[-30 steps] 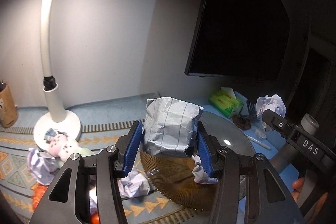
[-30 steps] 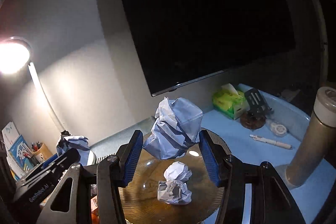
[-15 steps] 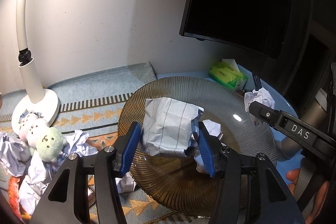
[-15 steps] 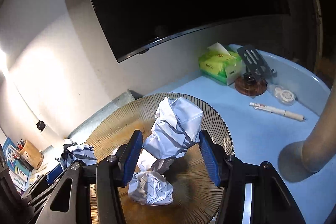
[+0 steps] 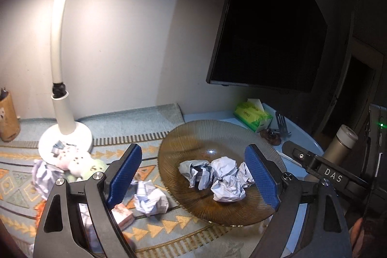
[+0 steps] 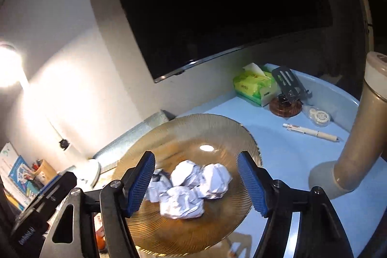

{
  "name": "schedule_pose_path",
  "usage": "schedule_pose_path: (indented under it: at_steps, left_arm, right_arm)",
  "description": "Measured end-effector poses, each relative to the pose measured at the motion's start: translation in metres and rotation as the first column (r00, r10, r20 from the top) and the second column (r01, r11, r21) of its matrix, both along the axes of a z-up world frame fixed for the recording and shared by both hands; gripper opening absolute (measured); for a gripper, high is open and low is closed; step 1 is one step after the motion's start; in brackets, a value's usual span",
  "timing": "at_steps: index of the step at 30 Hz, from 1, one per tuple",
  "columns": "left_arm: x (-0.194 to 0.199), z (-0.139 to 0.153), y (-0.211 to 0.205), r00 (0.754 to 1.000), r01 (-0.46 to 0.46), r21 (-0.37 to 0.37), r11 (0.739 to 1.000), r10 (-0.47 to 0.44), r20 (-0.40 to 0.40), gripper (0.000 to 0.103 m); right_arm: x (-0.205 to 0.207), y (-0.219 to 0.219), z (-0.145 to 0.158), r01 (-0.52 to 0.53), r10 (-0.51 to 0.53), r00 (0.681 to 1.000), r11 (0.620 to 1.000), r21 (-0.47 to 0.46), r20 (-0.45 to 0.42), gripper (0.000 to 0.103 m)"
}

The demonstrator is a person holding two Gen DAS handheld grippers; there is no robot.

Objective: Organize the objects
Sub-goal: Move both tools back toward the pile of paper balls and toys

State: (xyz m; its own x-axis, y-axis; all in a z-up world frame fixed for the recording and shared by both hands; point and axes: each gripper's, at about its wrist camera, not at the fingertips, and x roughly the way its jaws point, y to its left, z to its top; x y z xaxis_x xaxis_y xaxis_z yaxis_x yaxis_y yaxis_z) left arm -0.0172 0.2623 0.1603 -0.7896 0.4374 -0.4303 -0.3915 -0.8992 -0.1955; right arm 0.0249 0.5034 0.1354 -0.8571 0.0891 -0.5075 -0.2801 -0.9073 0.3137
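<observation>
A ribbed amber glass plate [image 5: 191, 137] [image 6: 169, 134] holds several crumpled paper balls [image 5: 215, 175] [image 6: 188, 187]. My left gripper [image 5: 193, 175] is open and empty, its blue pads spread wide above the plate's left half. My right gripper [image 6: 197, 183] is open and empty too, its pads either side of the balls on the plate. More crumpled paper [image 5: 151, 197] lies on the patterned mat left of the plate, and another ball [image 5: 43, 175] lies by the lamp base.
A white desk lamp [image 5: 63, 117] stands at the left with small plush toys [image 5: 79, 161] at its base. A green tissue pack [image 6: 254, 86], phone stand [image 6: 287, 93], pen [image 6: 312, 132] and tall beige bottle [image 6: 360, 127] stand on the blue table. A dark monitor hangs behind.
Both grippers opened and let go of their paper balls, which now lie on the plate with the others. Both grippers have pulled back a little.
</observation>
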Motion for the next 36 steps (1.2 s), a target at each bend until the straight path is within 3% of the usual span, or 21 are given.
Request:
schedule_pose_path:
  at_steps: [5, 9, 13, 15, 18, 23, 28, 34, 36]
  left_arm:
    - [0.040, 0.038, -0.043, 0.993, -0.108, -0.034, 0.994, 0.106, -0.042, 0.086]
    - [0.071, 0.063, -0.092, 0.974, -0.214, -0.037, 0.976, 0.211, -0.078, 0.086]
    - [0.098, 0.071, -0.148, 0.946, -0.311, -0.034, 0.950, 0.306, -0.110, 0.097]
    - [0.107, 0.066, -0.175, 0.935, -0.344, -0.032, 0.939, 0.339, -0.106, 0.098]
    - [0.111, 0.043, -0.207, 0.906, -0.420, -0.071, 0.905, 0.413, -0.094, 0.100]
    - [0.103, -0.036, -0.253, 0.859, -0.510, -0.120, 0.852, 0.511, -0.024, 0.100]
    - [0.084, -0.097, -0.270, 0.861, -0.494, -0.108, 0.862, 0.503, 0.073, 0.100]
    - [0.073, -0.119, -0.274, 0.861, -0.484, -0.092, 0.870, 0.492, 0.130, 0.100]
    - [0.075, -0.120, -0.276, 0.864, -0.482, -0.070, 0.874, 0.487, 0.128, 0.100]
  right_arm:
    - [0.023, -0.035, 0.022, -0.078, 0.078, 0.996, 0.997, 0.010, -0.040, 0.069]
    - [0.033, -0.072, 0.031, -0.171, 0.171, 0.984, 0.985, 0.007, -0.049, 0.069]
    - [0.033, -0.115, 0.027, -0.260, 0.260, 0.965, 0.966, 0.009, -0.029, 0.069]
    - [0.029, -0.138, 0.018, -0.305, 0.305, 0.952, 0.952, 0.007, -0.002, 0.069]
    - [0.022, -0.172, -0.003, -0.383, 0.383, 0.923, 0.924, -0.016, 0.045, 0.069]
    - [0.019, -0.211, -0.044, -0.485, 0.486, 0.872, 0.874, -0.023, 0.065, 0.070]
    - [0.011, -0.230, -0.079, -0.485, 0.478, 0.869, 0.874, 0.032, 0.128, 0.070]
    - [0.004, -0.231, -0.102, -0.467, 0.454, 0.871, 0.884, 0.027, 0.185, 0.071]
    - [0.003, -0.233, -0.103, -0.471, 0.457, 0.868, 0.881, 0.034, 0.192, 0.078]
